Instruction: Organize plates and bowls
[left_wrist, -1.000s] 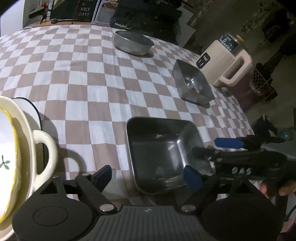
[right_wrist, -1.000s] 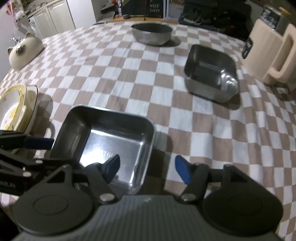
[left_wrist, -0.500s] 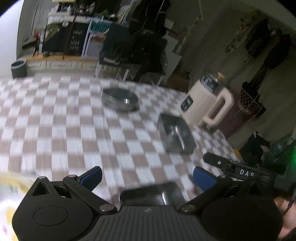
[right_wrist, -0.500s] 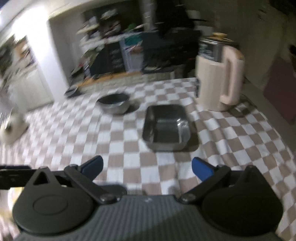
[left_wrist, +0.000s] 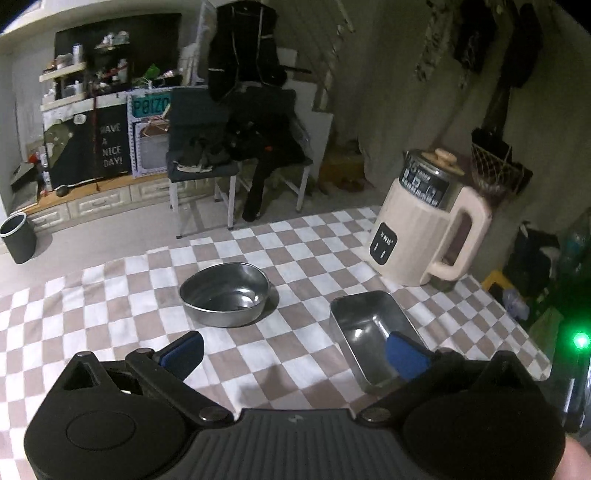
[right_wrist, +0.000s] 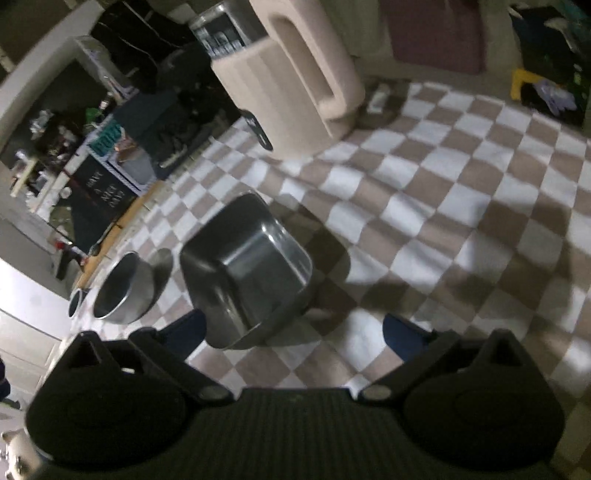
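Left gripper (left_wrist: 293, 352) angled down over the checkered tablecloth (left_wrist: 303, 236), jaws spread wide, nothing between them. Its right fingertip (left_wrist: 406, 354) overlaps the near end of the square metal tray (left_wrist: 364, 325) in view; contact cannot be told. Round metal bowl (left_wrist: 225, 293) sits ahead, apart from the tray. Right gripper (right_wrist: 293, 334) rolled, so the table looks tilted; jaws wide, closing slightly, empty, with the tray (right_wrist: 243, 269) just ahead. Bowl (right_wrist: 122, 291) lies beyond. Cream kettle (left_wrist: 424, 229) stands near the tablecloth's far edge.
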